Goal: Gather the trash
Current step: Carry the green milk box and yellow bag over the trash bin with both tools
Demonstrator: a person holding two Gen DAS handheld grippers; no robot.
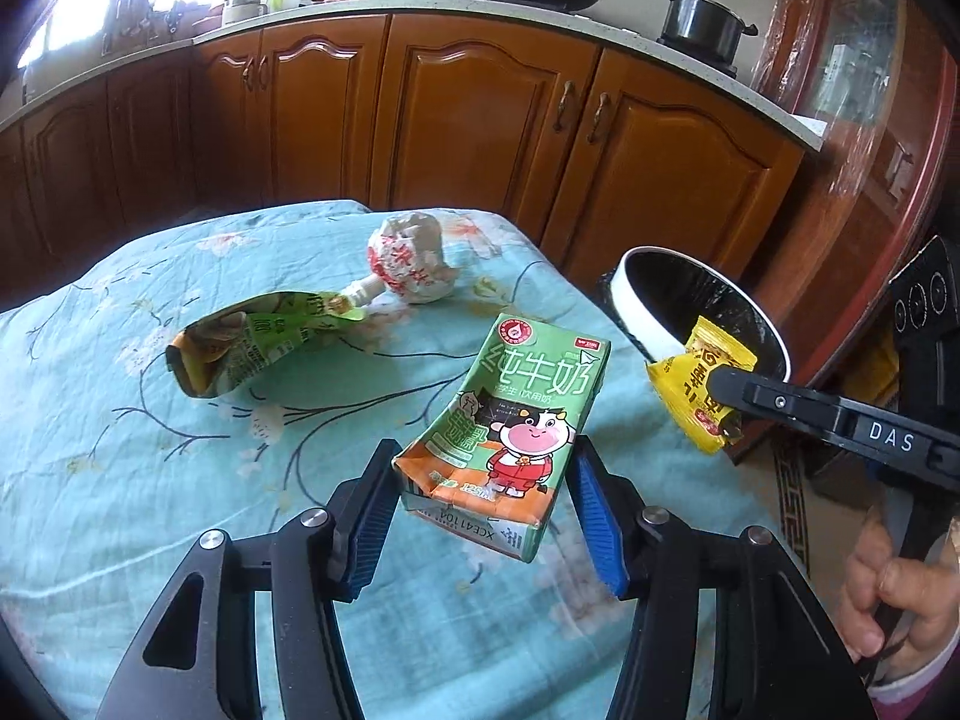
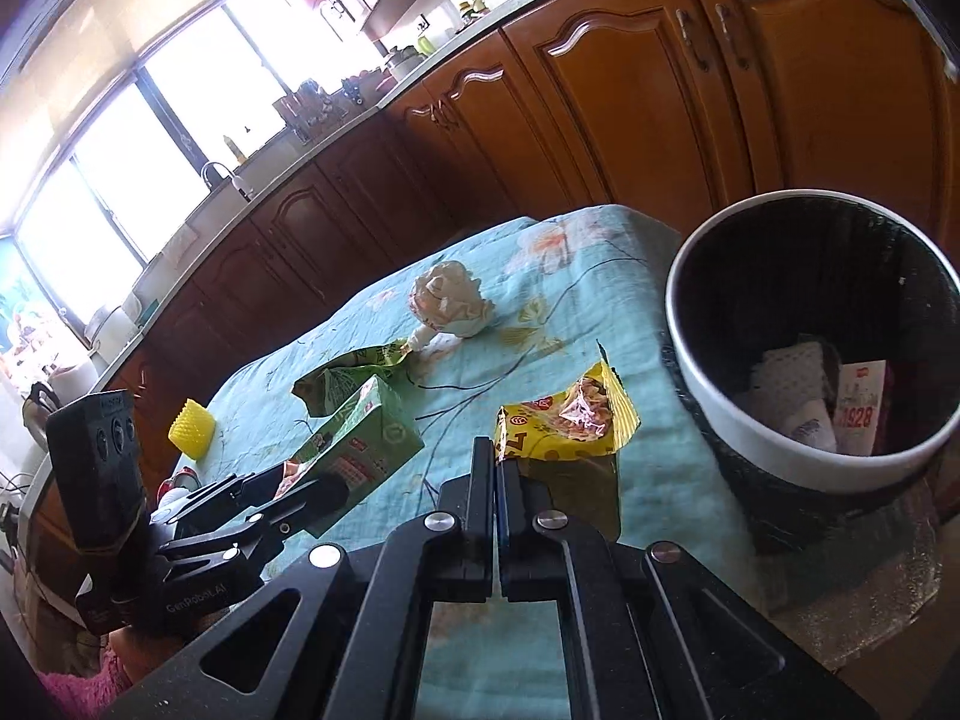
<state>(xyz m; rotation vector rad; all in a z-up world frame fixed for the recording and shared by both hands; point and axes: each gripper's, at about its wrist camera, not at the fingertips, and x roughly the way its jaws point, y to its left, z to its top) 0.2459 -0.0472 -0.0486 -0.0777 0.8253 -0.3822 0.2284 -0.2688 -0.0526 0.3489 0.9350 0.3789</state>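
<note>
The yellow snack wrapper (image 2: 564, 423) is clamped in the right tongs (image 2: 497, 462), held above the cloth-covered surface (image 1: 120, 420) just beside the black bin (image 2: 810, 456), which holds paper scraps. The green milk carton (image 1: 510, 420) sits between the fingers of the left tongs (image 1: 480, 516), gripped. A crumpled green pouch (image 1: 258, 336) and a balled white wrapper (image 1: 408, 264) lie farther back.
</note>
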